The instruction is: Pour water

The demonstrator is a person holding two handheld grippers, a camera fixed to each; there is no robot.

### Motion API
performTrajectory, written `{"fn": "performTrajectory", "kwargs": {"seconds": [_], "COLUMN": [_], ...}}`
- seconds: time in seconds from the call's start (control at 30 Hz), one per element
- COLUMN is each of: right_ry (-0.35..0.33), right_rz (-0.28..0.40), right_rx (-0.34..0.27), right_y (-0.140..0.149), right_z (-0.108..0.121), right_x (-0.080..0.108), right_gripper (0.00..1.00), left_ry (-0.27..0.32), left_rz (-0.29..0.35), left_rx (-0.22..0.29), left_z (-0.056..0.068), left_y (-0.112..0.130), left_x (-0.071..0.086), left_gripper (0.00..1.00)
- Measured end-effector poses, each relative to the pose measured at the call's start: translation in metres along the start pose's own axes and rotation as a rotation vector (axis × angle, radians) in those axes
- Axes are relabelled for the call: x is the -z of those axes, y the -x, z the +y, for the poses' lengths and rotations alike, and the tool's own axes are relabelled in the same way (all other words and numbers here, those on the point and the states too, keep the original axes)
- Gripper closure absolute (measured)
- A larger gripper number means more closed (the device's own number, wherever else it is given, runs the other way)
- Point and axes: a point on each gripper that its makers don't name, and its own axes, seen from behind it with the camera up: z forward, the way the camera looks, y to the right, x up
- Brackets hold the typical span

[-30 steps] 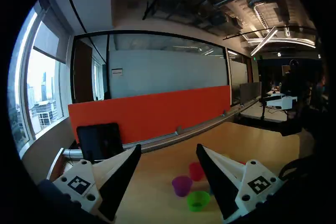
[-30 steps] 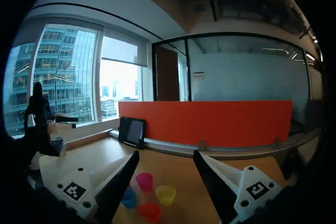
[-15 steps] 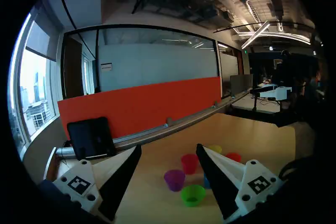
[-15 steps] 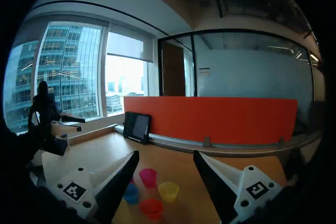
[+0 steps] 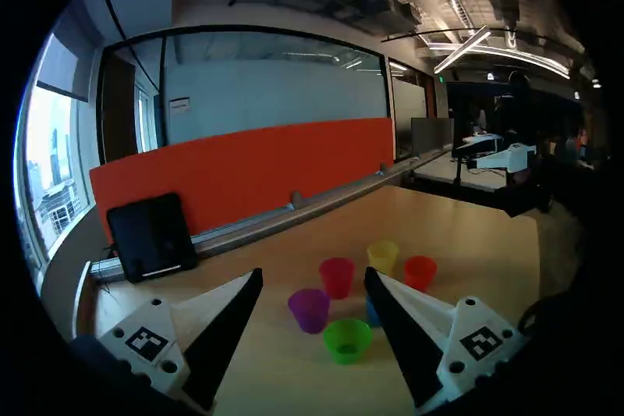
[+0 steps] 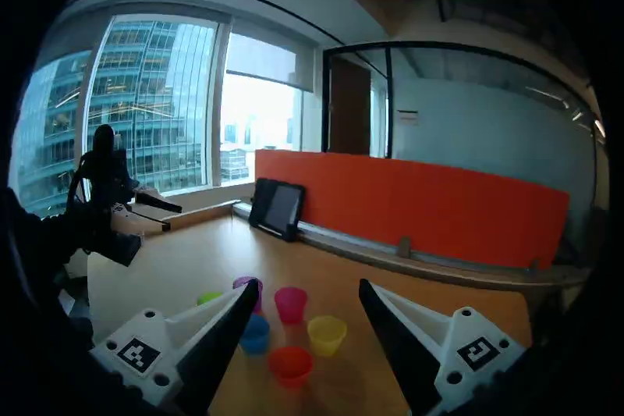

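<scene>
As neither tool grips anything, the left gripper [image 5: 312, 272] and the right gripper [image 6: 308, 283] both hang with jaws spread wide above the wooden table [image 5: 483, 236], touching nothing. Ahead of the left gripper's fingers, six small cups stand upright, mouths up, in a tight cluster: purple cup [image 5: 310, 309], pink cup [image 5: 337, 276], green cup [image 5: 347, 339], yellow cup [image 5: 383, 256], red cup [image 5: 420, 272], and a blue cup [image 5: 370, 313] half hidden behind one finger. Whether any holds water cannot be told. Beyond them a dark tablet [image 5: 150, 236] leans against an orange partition [image 5: 249, 166].
</scene>
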Motion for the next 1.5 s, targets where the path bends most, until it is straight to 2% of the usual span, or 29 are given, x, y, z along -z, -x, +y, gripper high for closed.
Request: {"fn": "performTrajectory", "kwargs": {"seconds": [0.17,0.37,0.77,1.0,1.37,1.5], "right_ry": [-0.025,-0.055,-0.082,-0.094,-0.108,-0.110], "right_rz": [-0.027,-0.055,-0.099,-0.129,-0.148,-0.152], "right_rx": [0.040,0.052,0.052,0.060,0.057,0.059], "right_y": [0.010,0.022,0.038,0.051,0.063,0.067], "right_z": [-0.010,-0.020,-0.027,-0.032,-0.036,-0.035], "right_x": [-0.002,-0.005,-0.011,-0.013,-0.017,-0.018], "right_gripper": [0.00,0.00,0.00,0.00,0.00,0.00], "left_ry": [0.021,0.039,0.064,0.093,0.120,0.138], "left_rz": [-0.040,-0.084,-0.155,-0.205,-0.299,-0.322], "left_rx": [0.003,0.006,-0.005,-0.008,-0.057,-0.051], "left_z": [0.005,0.010,0.014,0.022,0.034,0.041], "left_y": [0.020,0.041,0.074,0.096,0.138,0.148], "left_x": [-0.006,-0.012,-0.022,-0.028,-0.037,-0.041], "left_gripper": [0.03,0.03,0.03,0.03,0.03,0.03]}}
